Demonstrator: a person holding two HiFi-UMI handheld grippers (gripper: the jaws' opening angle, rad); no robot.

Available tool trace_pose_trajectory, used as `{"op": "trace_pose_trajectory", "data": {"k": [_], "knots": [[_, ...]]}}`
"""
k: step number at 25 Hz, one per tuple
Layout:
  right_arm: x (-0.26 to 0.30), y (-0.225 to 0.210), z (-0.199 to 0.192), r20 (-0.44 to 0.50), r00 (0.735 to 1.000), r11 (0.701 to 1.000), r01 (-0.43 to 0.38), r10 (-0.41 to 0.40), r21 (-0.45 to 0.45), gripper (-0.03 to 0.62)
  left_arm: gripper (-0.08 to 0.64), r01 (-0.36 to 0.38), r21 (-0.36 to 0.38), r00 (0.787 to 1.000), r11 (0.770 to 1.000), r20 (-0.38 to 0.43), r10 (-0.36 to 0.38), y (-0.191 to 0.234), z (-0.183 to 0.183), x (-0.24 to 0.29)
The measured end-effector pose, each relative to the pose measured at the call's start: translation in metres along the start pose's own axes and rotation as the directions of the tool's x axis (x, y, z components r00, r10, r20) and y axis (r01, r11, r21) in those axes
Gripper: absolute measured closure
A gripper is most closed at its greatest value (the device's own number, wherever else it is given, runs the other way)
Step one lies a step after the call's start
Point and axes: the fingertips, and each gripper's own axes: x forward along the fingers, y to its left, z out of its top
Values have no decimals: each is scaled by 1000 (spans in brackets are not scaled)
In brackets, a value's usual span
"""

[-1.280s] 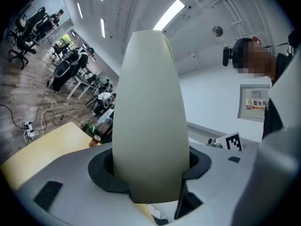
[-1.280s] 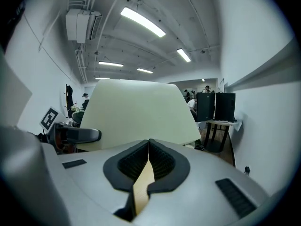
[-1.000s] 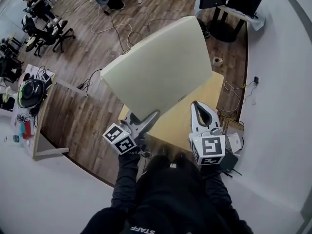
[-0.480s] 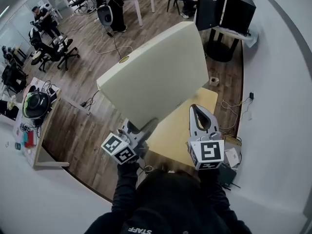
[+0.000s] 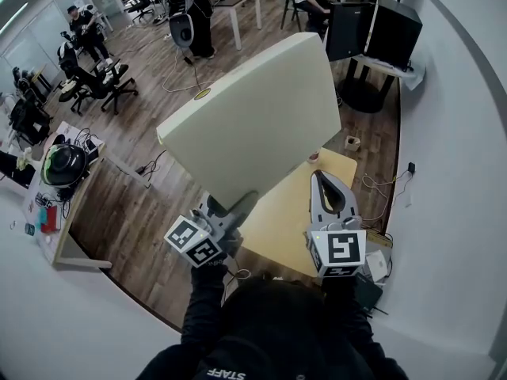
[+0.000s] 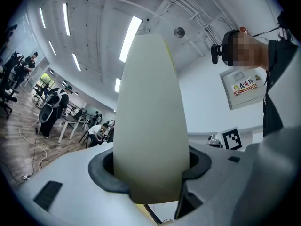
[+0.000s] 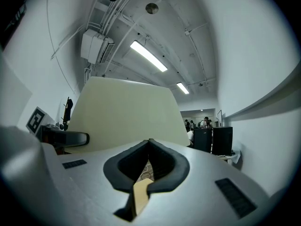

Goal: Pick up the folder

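Our left tool (image 5: pixel 240 202) pinches the pale cream flat folder (image 5: pixel 253 117), closed with its contents unseen, above the yellow wooden bench (image 5: pixel 289 222). Our right tool (image 5: pixel 325 182) is pressed together, empty.

The head camera peers steeply down past the person onto the left gripper (image 5: pixel 236 204), the right gripper (image 5: pixel 325 180) and the yellow table (image 5: pixel 289 212). Each gripper camera sits close behind its own jaws, facing about level across the office. All three catch the cream folder (image 5: pixel 253 125).

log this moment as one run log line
left gripper: shut on folder | folder: held in air above table | right gripper: shut, empty
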Motion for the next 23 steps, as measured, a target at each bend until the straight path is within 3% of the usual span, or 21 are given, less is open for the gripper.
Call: {"op": "trace_pose_trajectory", "data": {"k": [12, 23], "knots": [[-7, 2, -1, 43, 999, 1000, -20, 21, -9, 569, 268, -18, 2, 1000, 1000, -9, 18, -3, -1, -6], [-17, 0, -8, 4, 999, 999, -43, 43, 34, 569, 268, -30, -12, 999, 999, -17, 30, -8, -9, -7]]}}
